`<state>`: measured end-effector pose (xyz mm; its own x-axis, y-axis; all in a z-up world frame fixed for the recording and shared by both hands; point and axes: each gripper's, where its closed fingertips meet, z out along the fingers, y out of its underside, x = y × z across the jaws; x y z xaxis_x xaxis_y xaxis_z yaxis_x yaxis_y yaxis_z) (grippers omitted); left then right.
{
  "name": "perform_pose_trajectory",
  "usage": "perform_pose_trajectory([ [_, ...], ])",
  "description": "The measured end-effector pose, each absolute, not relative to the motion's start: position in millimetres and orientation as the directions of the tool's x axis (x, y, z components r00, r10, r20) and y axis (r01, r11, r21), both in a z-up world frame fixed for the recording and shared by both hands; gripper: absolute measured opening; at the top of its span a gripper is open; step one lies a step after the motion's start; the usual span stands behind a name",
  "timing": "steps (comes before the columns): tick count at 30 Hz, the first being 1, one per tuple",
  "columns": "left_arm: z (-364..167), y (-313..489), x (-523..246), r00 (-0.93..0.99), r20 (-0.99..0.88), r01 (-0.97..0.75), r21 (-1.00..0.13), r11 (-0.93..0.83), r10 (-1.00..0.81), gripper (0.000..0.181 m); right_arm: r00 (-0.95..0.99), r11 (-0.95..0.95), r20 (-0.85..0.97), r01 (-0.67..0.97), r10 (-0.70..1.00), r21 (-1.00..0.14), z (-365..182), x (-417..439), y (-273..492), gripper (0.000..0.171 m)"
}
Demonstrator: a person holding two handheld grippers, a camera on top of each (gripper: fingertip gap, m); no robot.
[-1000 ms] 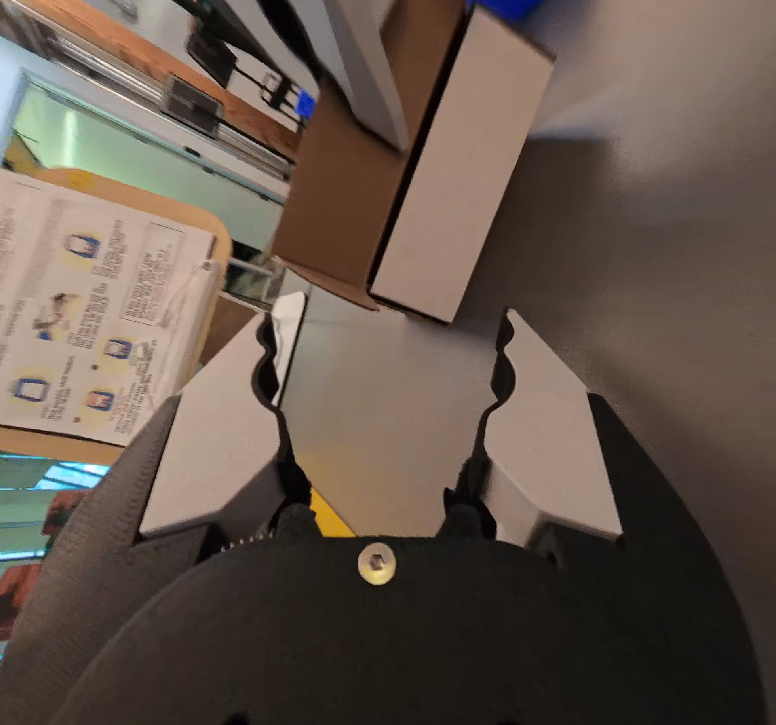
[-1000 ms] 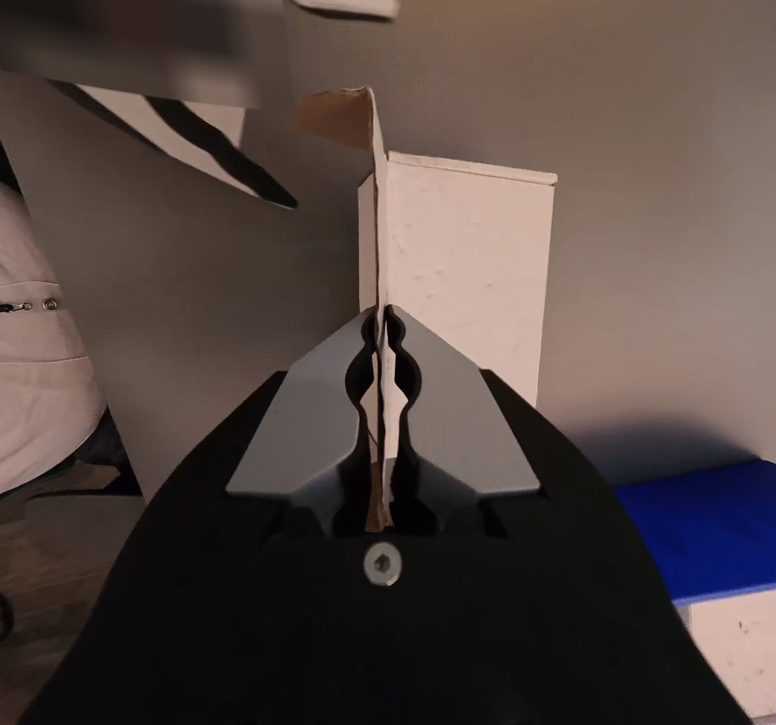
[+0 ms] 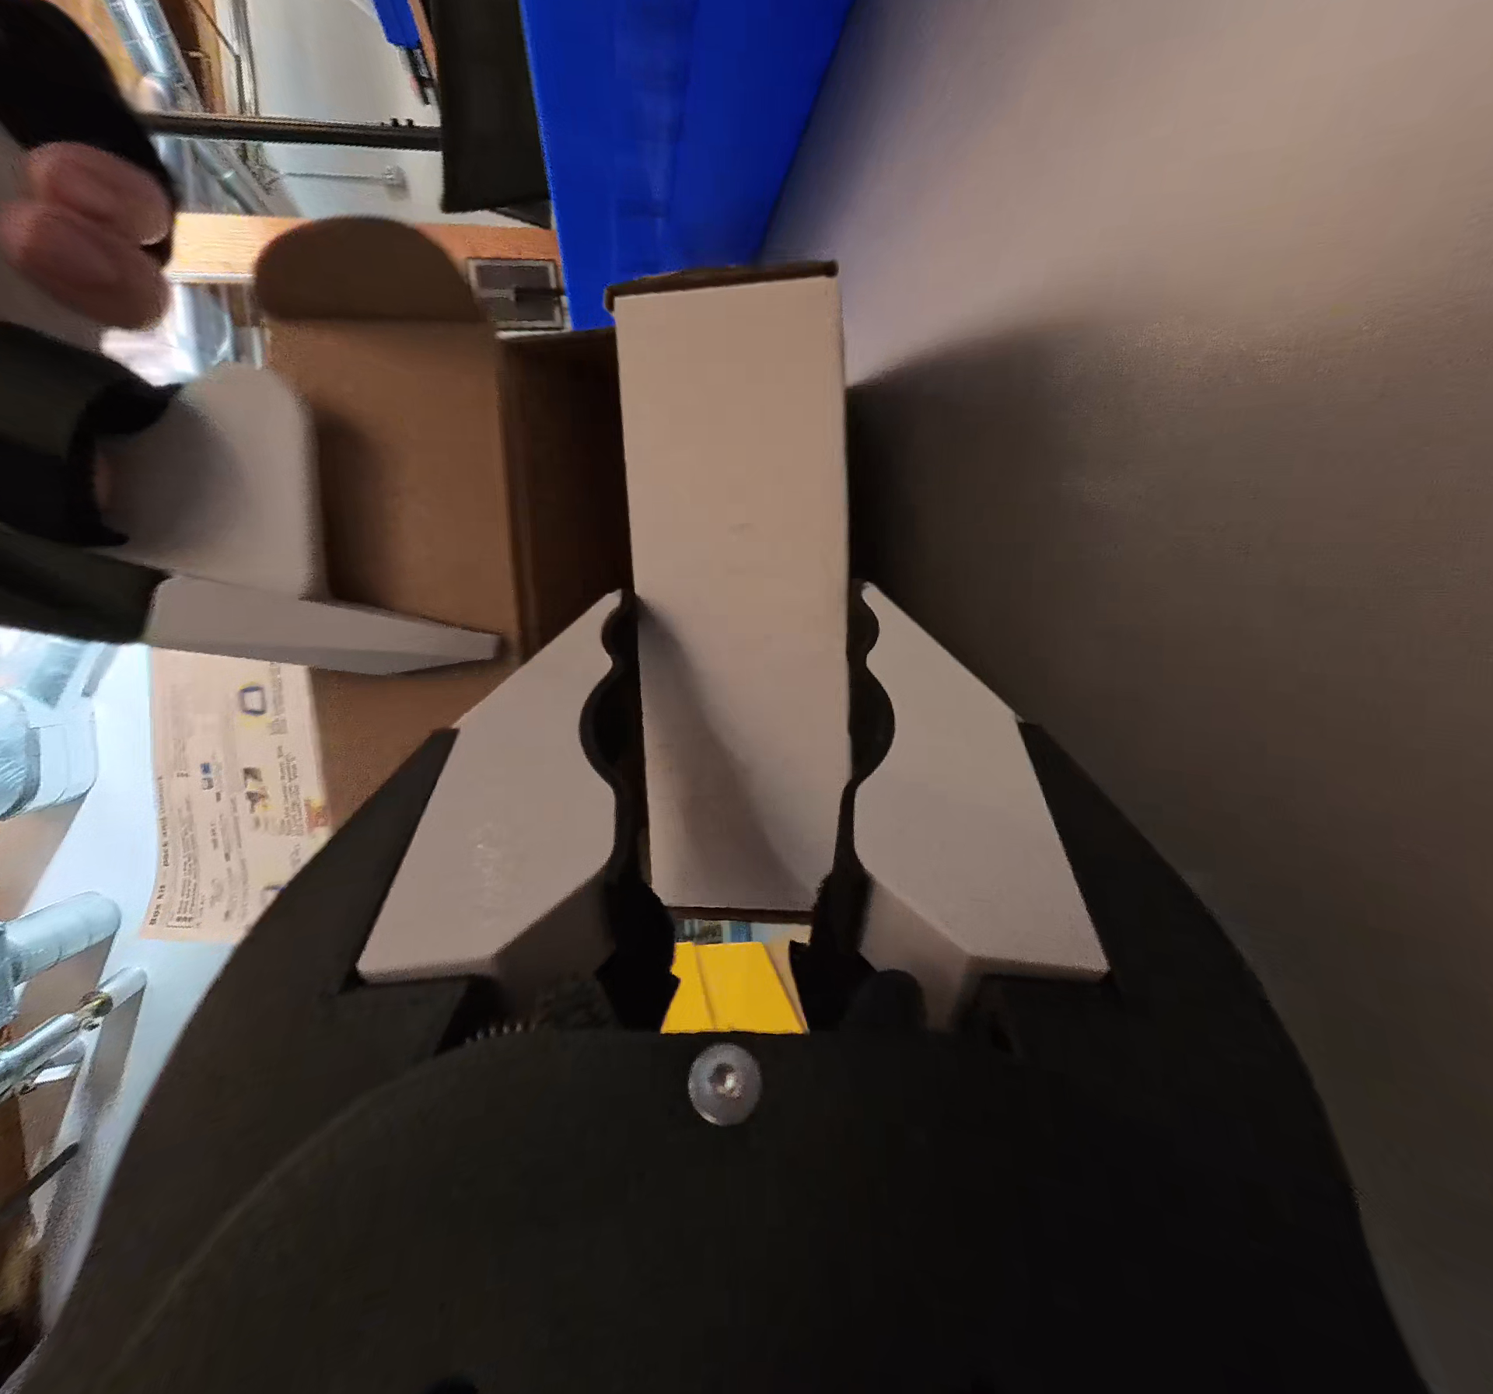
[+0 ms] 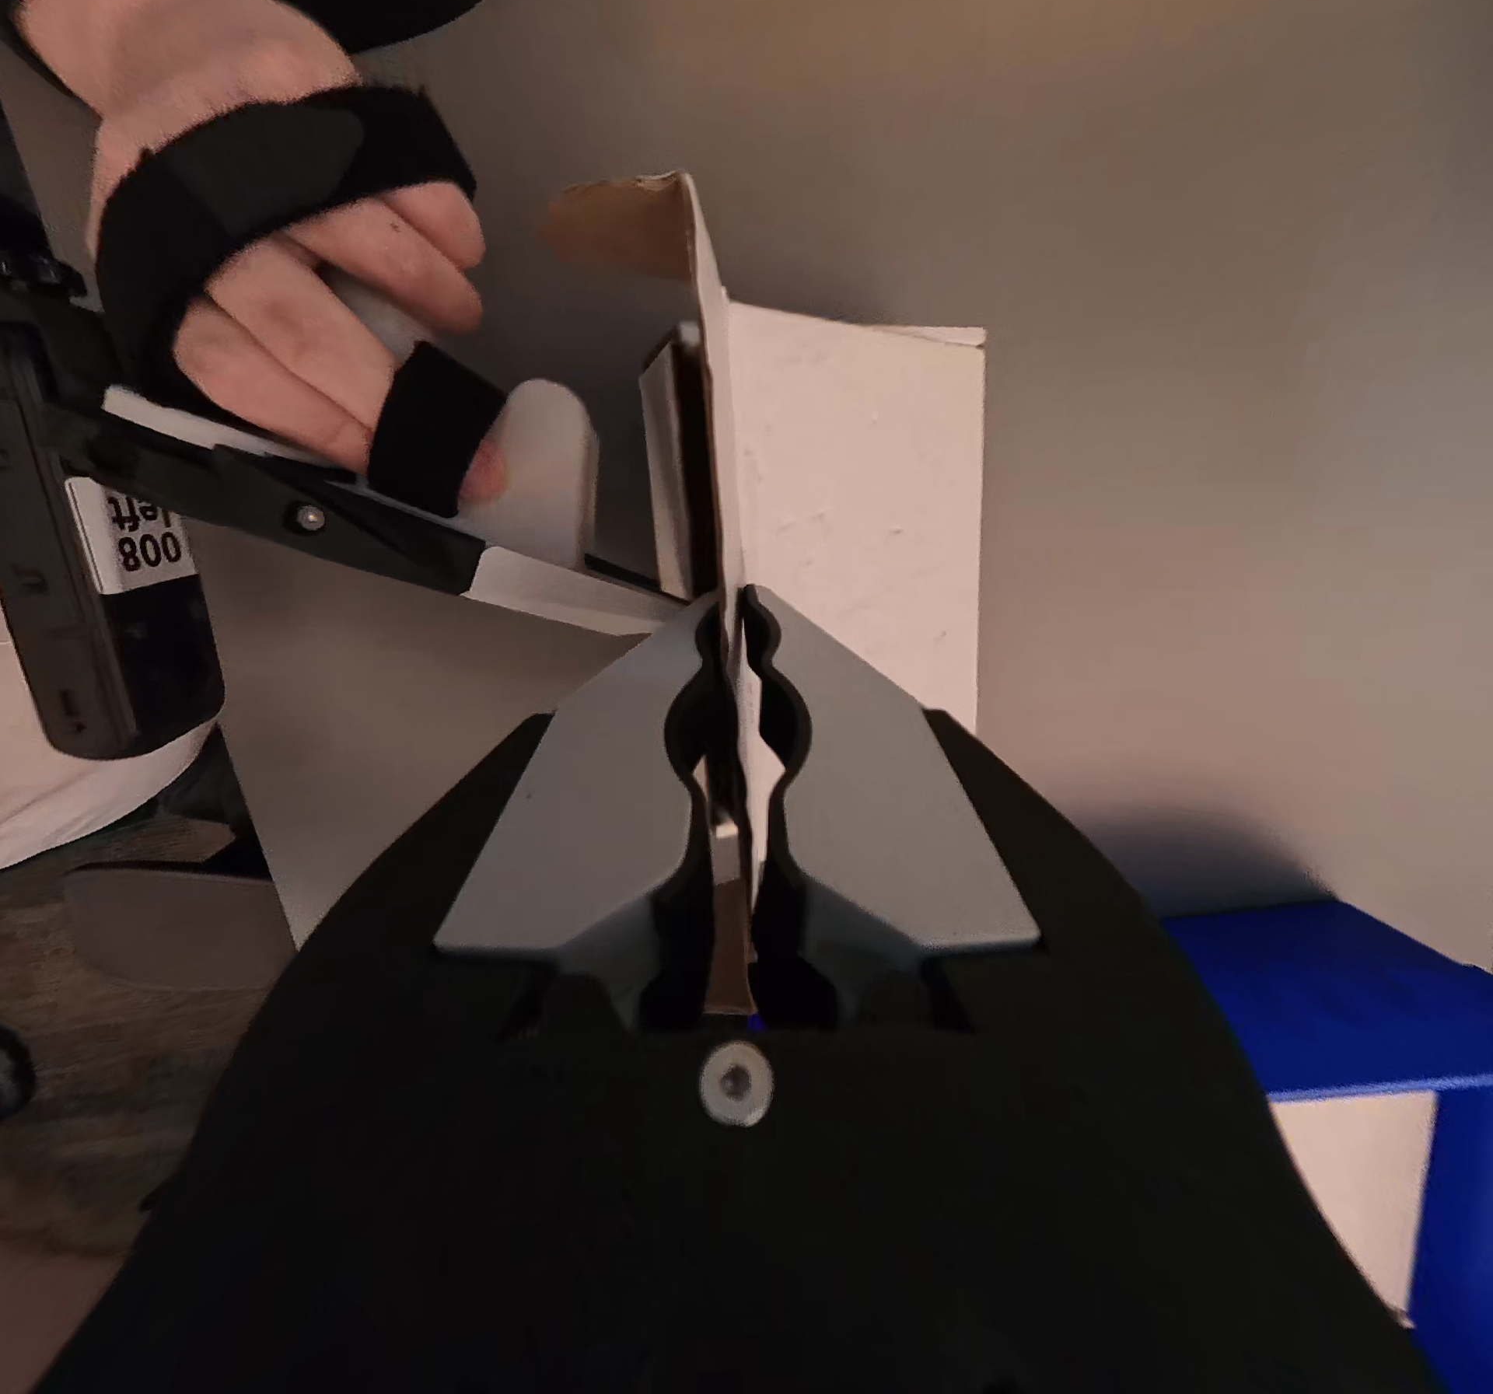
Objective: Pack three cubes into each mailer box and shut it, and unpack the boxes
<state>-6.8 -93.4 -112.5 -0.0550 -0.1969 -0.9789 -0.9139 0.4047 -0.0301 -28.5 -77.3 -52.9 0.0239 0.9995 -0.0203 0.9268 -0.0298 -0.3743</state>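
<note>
- The left gripper point(image 3: 739, 741) has been moved in from open air a second ago, when its jaws were spread wide with the mailer box well ahead of them; now a white wall of the mailer box point(image 3: 731, 547) is seated between its fingers.
- Left jaws: closed against both sides of that white panel, so the box body is taken as clamped. Contact on the right-hand finger is tight; the left-hand one looks flush but is partly shadowed.
- The right gripper point(image 4: 737, 677) is unchanged: jaws still pressed together on the thin cardboard flap point(image 4: 711, 402), brown inner face to one side, white to the other.
- The box is held off the grey table point(image 3: 1171, 305), lid swung open, brown interior point(image 3: 404, 450) exposed in the left wrist view. No cubes can be seen inside; part of the interior is hidden.
- The person's strapped hand point(image 4: 267, 281) is seen on the left gripper's handle in the right wrist view; motion blur there.
- Blue bin point(image 3: 670, 87) behind the box; a second white box point(image 4: 1357, 1186) lies by the blue edge in the right view.
- Judgement: the box is now braced at two points, body and flap. This suits either folding the lid shut or pulling it further open; which one cannot be told.
- Risk: the flap is thin card, and could be creased or torn if the grippers are pulled apart off-axis.
</note>
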Motion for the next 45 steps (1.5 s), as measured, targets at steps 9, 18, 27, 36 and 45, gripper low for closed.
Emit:
perform_pose_trajectory([
  [9, -120.7, -126.0, 11.1, 0.139, -0.832, -0.826, -0.397, 0.4, -0.537, 0.053, -0.048, 0.078, 0.092, 0.933, 0.995, -0.351, -35.7, -31.9, -71.6, 0.001],
  [18, -144.4, -89.7, -20.3, 0.286, -0.691, -0.883, -0.459, 0.098, -0.664, 0.038, -0.144, 0.182, 0.16, 0.948, 0.977, -0.262, -32.4, -31.9, -64.8, 0.001],
  [27, -146.9, -93.1, -23.0, 0.236, -0.728, -0.909, -0.399, 0.118, -0.644, 0.025, -0.056, 0.158, 0.396, 0.96, 0.916, -0.23, -6.2, -43.8, 26.8, 0.002],
  [36, -148.2, -93.0, -34.2, 0.205, -0.745, -0.922, -0.365, 0.13, -0.634, 0.03, -0.087, 0.167, 0.547, 0.981, 0.833, -0.099, -75.7, -55.9, 96.1, 0.001],
  [45, -148.1, -91.6, -34.8, 0.192, -0.765, -0.927, -0.348, 0.143, -0.614, 0.032, -0.03, 0.141, 0.531, 0.975, 0.847, -0.171, -111.7, -62.6, 107.9, 0.009],
])
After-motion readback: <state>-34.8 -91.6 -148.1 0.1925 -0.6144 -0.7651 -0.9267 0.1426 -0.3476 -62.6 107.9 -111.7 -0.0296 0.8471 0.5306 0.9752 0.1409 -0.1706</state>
